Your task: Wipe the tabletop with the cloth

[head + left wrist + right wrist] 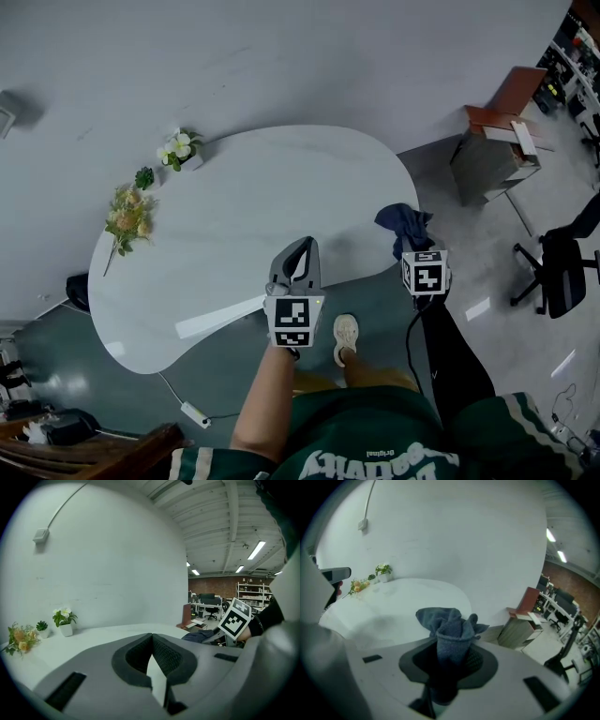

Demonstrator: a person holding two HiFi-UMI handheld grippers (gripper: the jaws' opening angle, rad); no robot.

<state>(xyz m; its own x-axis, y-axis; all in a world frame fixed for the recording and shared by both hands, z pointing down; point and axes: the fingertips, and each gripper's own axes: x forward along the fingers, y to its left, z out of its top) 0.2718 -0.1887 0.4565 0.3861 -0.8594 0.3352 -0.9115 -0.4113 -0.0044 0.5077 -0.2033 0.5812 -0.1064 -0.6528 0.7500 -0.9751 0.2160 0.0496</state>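
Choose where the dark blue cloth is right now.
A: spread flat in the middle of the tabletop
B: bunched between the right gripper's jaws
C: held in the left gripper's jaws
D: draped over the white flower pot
B: the right gripper view shows the cloth bunched between the jaws of the right gripper, while the left gripper is shut on nothing.
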